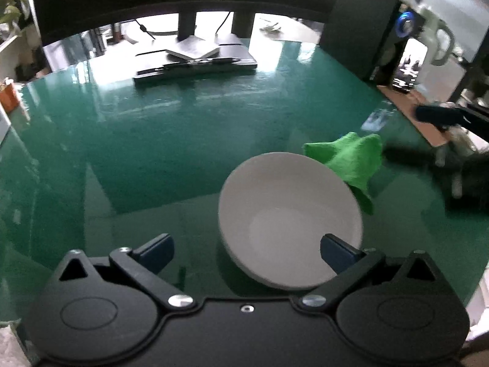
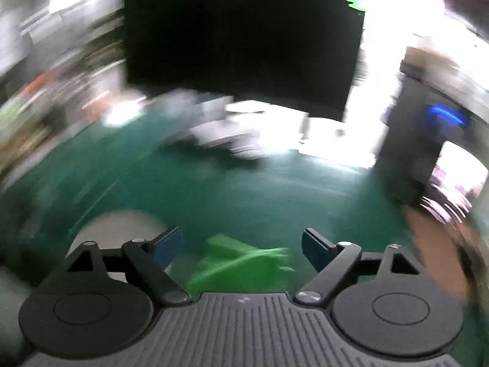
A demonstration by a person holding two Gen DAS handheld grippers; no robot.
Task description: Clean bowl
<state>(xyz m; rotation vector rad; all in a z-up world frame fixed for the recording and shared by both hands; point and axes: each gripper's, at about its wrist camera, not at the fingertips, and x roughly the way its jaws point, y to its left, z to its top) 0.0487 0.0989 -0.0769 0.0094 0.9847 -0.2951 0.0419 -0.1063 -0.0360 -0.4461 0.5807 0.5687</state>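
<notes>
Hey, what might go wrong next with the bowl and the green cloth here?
The white bowl looks tilted beside the left tongs, which are open, so a nudge may tip or slide it. The green cloth lies below the open right tongs; that view is blurred, so a hasty grab might miss it.

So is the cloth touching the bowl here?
Cannot tell. In the left wrist view the bowl rim overlaps the cloth, hiding any contact; the right wrist view is blurred.
</notes>
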